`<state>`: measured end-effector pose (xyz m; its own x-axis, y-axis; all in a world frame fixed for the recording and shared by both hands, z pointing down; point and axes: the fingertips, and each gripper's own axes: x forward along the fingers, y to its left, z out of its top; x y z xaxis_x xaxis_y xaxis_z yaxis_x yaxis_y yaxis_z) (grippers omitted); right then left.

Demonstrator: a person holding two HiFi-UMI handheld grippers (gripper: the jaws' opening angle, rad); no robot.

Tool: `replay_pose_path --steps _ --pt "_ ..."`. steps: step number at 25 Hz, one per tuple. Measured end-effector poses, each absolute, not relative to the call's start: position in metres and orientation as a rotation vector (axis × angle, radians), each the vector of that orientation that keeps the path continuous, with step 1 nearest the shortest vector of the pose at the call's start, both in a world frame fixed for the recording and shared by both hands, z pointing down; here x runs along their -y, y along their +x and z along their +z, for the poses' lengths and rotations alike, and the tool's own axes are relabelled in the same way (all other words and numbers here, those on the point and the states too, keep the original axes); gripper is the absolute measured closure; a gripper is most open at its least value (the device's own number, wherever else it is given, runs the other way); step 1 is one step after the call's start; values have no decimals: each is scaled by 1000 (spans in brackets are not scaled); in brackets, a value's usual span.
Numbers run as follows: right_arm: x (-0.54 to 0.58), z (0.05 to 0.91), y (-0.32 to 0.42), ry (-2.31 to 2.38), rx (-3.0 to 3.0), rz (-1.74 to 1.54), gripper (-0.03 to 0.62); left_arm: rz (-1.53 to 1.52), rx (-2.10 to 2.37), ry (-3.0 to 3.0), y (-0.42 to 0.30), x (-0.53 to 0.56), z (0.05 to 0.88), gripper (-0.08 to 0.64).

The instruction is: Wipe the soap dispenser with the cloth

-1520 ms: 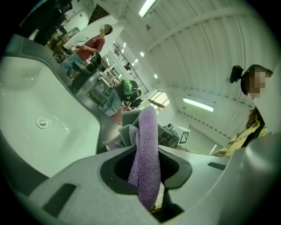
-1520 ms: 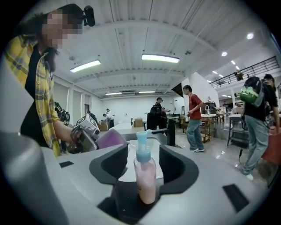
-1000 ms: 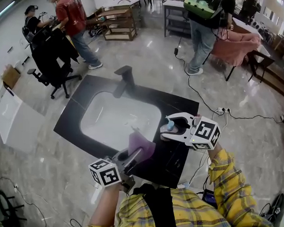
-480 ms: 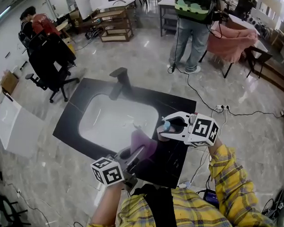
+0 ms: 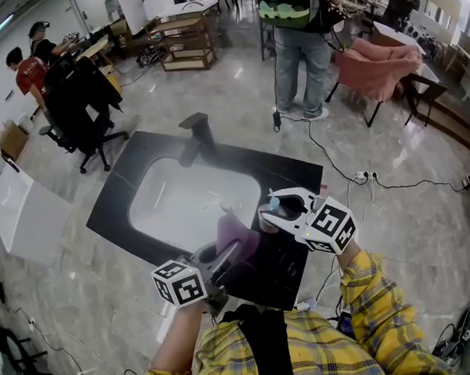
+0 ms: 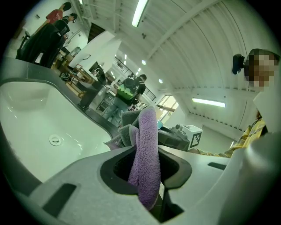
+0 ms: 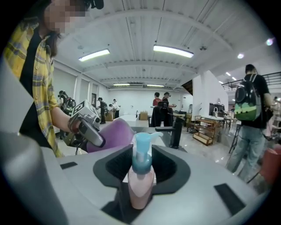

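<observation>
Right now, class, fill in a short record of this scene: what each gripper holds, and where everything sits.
Left gripper: jaws shut on the purple cloth
Right gripper: jaws have just been closing, now on the soap dispenser
Dispenser: pink bottle, blue pump, upright
Setting: black counter with white sink
Wiping: cloth near dispenser, contact unclear

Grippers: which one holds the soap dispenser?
The right gripper: its jaws have just been closing on the soap dispenser; the left gripper holds the purple cloth.
</observation>
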<state>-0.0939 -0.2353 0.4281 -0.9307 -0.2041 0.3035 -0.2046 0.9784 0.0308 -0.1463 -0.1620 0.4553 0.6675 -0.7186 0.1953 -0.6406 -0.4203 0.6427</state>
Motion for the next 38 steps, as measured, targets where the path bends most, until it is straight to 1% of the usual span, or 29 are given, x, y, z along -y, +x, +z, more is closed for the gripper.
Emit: replay_pose_path --steps 10,15,20,29,33,35,36,38 --pt "252 428 -90 892 2706 42 472 -146 1024 2178 -142 163 456 480" --pt "256 428 -83 1114 2651 59 472 -115 1014 2197 -139 158 458 480" --pt "258 429 -81 1288 2627 152 472 -113 1016 2201 -142 154 457 480" --pt "260 429 -77 1530 2578 284 472 -102 1019 2213 -143 149 454 480" --pt "260 430 -81 1529 2606 376 472 -86 1024 2232 -142 151 452 480" --pt "256 431 -82 1476 2641 404 464 -55 1030 2261 -140 151 452 480" --pt "253 431 -82 1451 2664 416 442 -33 1035 2281 -138 151 452 480" --pt "247 428 -78 1425 2717 426 431 16 1052 2326 -136 152 452 480"
